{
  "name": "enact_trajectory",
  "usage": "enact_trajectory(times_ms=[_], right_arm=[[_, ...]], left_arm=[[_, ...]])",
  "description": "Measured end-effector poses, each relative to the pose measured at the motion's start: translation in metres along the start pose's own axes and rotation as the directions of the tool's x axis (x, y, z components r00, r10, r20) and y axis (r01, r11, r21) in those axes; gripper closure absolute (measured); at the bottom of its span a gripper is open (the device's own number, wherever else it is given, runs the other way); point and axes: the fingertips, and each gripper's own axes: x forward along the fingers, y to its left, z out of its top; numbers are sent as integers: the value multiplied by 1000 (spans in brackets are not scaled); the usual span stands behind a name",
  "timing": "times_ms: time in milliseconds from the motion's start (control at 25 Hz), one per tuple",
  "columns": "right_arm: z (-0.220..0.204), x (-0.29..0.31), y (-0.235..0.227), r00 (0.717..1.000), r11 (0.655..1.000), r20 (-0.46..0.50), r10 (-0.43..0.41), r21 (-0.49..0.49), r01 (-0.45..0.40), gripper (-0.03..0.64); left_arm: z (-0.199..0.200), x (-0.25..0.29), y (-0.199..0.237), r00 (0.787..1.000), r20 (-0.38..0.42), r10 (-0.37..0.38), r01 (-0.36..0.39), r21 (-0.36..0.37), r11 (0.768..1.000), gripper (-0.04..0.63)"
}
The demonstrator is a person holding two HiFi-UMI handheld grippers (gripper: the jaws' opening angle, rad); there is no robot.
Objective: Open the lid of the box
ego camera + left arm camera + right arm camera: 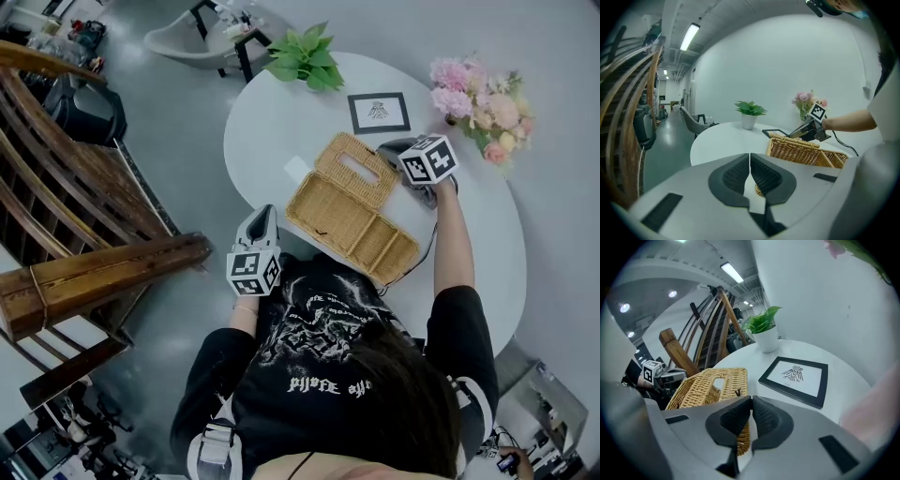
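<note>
wicker box (pixel 349 228), lid (pixel 336 156) laid open, right gripper (pixel 751 403) closed beside it

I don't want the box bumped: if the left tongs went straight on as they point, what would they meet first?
Most likely the white table, just left of the wicker box; the left tongs tilt down toward it, though depth is unclear.

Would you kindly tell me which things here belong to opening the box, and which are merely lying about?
Job in hand: compartmented woven wicker box; slotted wicker lid, already swung open; right gripper; left gripper.

Lying about: black-framed picture; green potted plant; pink flower bouquet.
</note>
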Motion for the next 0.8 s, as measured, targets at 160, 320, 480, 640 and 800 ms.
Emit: enact_trajectory(times_ms=[160,320,480,640,800], right_arm=[[-2,3,1,1000,1000,2,13,6,-13,581],[-7,7,-2,999,998,4,42,37,-42,578],[4,-3,-4,997,995,72,37,90,-43,498],[16,-22,3,990,996,135,-36,83,25,445],[25,-42,18,967,989,214,-141,65,130,413]], left_arm=[[5,-1,-6,1000,12,-16,16,13,1000,571],[3,0,-12,999,11,-37,37,14,999,571],[1,-3,-10,999,27,-44,45,-26,999,571],[3,-6,-4,997,59,-48,52,-70,996,571],[10,-7,-4,993,86,-75,82,-77,994,571]])
